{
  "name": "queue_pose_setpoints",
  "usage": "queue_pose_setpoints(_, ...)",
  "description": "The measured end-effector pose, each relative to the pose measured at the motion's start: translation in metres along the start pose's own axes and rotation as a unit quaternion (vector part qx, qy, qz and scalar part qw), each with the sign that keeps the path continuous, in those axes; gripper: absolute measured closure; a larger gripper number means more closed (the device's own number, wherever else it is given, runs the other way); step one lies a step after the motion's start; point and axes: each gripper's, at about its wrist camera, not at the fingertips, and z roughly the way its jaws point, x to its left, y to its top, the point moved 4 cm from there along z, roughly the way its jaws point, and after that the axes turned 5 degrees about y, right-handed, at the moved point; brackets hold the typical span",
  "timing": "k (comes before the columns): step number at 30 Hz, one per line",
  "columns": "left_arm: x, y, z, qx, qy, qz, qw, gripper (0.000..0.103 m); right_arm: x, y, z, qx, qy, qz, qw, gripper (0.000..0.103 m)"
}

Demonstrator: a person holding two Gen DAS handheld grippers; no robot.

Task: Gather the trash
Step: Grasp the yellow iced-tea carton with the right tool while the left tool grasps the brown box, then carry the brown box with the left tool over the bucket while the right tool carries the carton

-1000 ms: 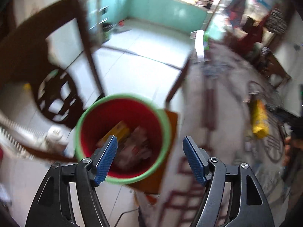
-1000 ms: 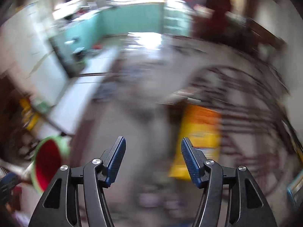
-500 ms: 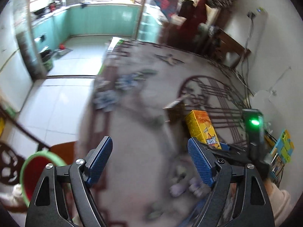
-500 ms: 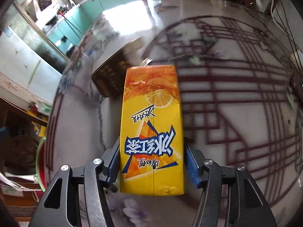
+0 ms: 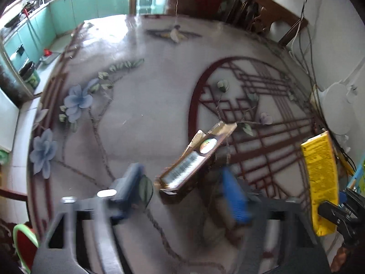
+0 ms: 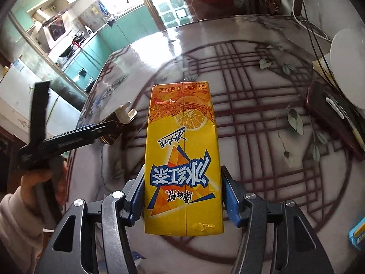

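Observation:
A yellow drink carton (image 6: 182,159) sits between the blue pads of my right gripper (image 6: 183,196), which is shut on it. The left wrist view shows the same carton (image 5: 319,182) at the table's right side. A small brown box (image 5: 194,159) with torn open flaps lies on the patterned table (image 5: 141,96). My left gripper (image 5: 182,189) is blurred, and its jaws are closing with the box between them and a gap still showing on the left side. The red bin with a green rim (image 5: 22,239) stands on the floor at the lower left.
A dark red phone (image 6: 330,118) lies near the table's right edge beside a white round object (image 6: 346,68) and cables (image 6: 314,29). A blue item (image 6: 358,235) sits at the right rim. A hand in a pale sleeve (image 6: 29,182) holds the left gripper.
My left gripper swung from above the red bin over the table to the brown box, and its jaws narrowed. My right gripper came down on the yellow carton and took hold of it.

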Motion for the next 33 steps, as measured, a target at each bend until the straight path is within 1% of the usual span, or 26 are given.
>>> queue_pose_setpoints(1,0.000,0.000,0.003,0.005,0.000,-0.003,1.0000,0.067,0.000,0.003,0.000,0.001,0.003,-0.003,1.000,0.046)
queue_pose_setpoints(2,0.000,0.000,0.003,0.008,-0.001,-0.005,1.0000,0.076,0.001,0.002,0.001,0.001,0.006,-0.005,1.000,0.046)
queue_pose_setpoints(3,0.000,-0.001,0.001,0.005,-0.003,-0.007,1.0000,0.082,0.004,0.003,0.002,0.002,0.008,-0.008,1.000,0.046)
queue_pose_setpoints(5,0.000,-0.003,-0.006,0.000,0.003,-0.010,0.9999,0.087,0.008,0.005,0.006,0.004,0.010,-0.012,1.000,0.046)
queue_pose_setpoints(8,0.001,-0.010,-0.027,-0.021,0.013,-0.015,0.9996,0.087,0.019,0.005,0.005,0.002,0.016,-0.018,1.000,0.046)
queue_pose_setpoints(12,0.004,-0.032,-0.069,-0.050,0.017,-0.033,0.9981,0.087,0.038,0.006,-0.004,-0.005,0.011,-0.036,0.999,0.046)
queue_pose_setpoints(15,0.009,-0.051,-0.096,-0.062,0.024,-0.049,0.9966,0.087,0.053,0.005,-0.014,-0.013,0.006,-0.051,0.999,0.046)
queue_pose_setpoints(18,0.019,-0.068,-0.112,-0.066,0.020,-0.071,0.9951,0.087,0.071,0.000,-0.025,-0.019,0.004,-0.071,0.997,0.046)
queue_pose_setpoints(19,0.021,-0.076,-0.118,-0.068,0.024,-0.073,0.9947,0.087,0.077,-0.002,-0.028,-0.020,0.004,-0.077,0.997,0.046)
queue_pose_setpoints(21,0.025,-0.091,-0.132,-0.078,0.043,-0.066,0.9938,0.087,0.088,-0.008,-0.032,-0.021,0.004,-0.087,0.996,0.046)
queue_pose_setpoints(25,0.032,-0.112,-0.146,-0.088,0.056,-0.065,0.9924,0.087,0.112,-0.023,-0.040,-0.020,0.006,-0.109,0.994,0.046)
queue_pose_setpoints(29,0.050,-0.135,-0.160,-0.089,0.058,-0.091,0.9902,0.087,0.140,-0.040,-0.044,-0.017,0.008,-0.134,0.991,0.046)
queue_pose_setpoints(33,0.066,-0.154,-0.170,-0.092,0.071,-0.101,0.9880,0.087,0.165,-0.055,-0.045,-0.014,0.016,-0.152,0.988,0.046)
